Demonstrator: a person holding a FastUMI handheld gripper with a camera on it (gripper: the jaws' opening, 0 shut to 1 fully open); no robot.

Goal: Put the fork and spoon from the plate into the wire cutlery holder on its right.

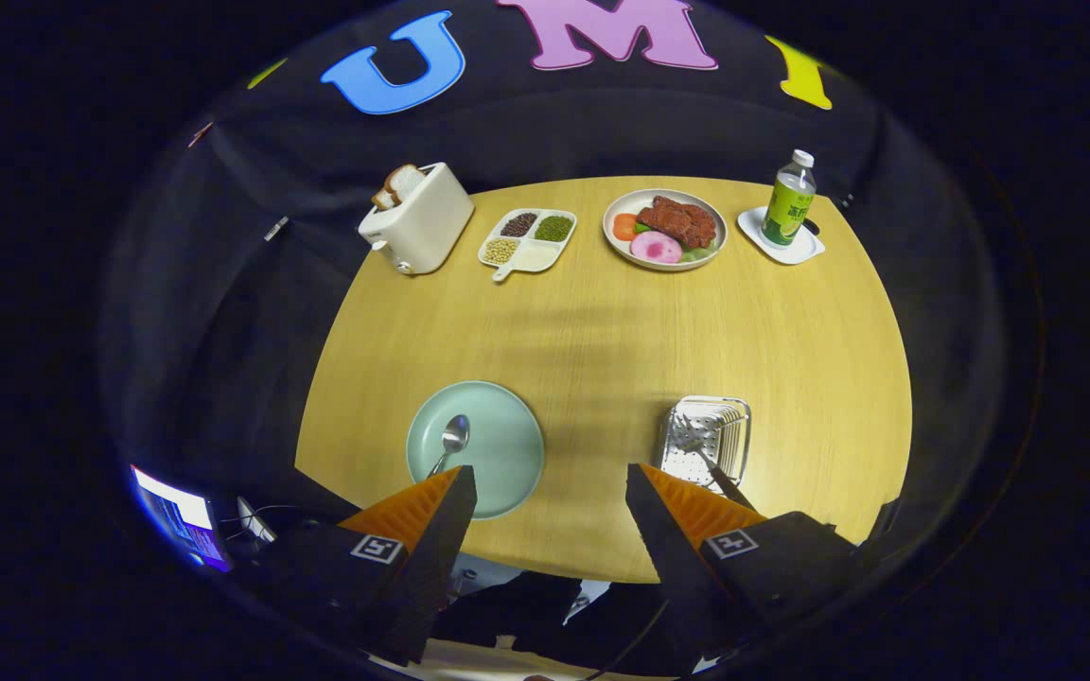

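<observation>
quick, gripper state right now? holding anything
Gripper: open, holding nothing; its fingers are spread above the table's near edge, with the spoon on the plate just ahead.

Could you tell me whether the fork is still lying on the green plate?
No, the fork already rests in the wire holder, and the plate holds just the spoon, ahead of the gripper's open fingers.

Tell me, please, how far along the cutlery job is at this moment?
About halfway, it seems. Done: the fork already lies in the wire cutlery holder, its handle sticking out toward the tool. In hand: nothing; the tool hangs open above the table's near edge, fingers apart. Left: the spoon rests on the green plate, just ahead of the left finger.
</observation>
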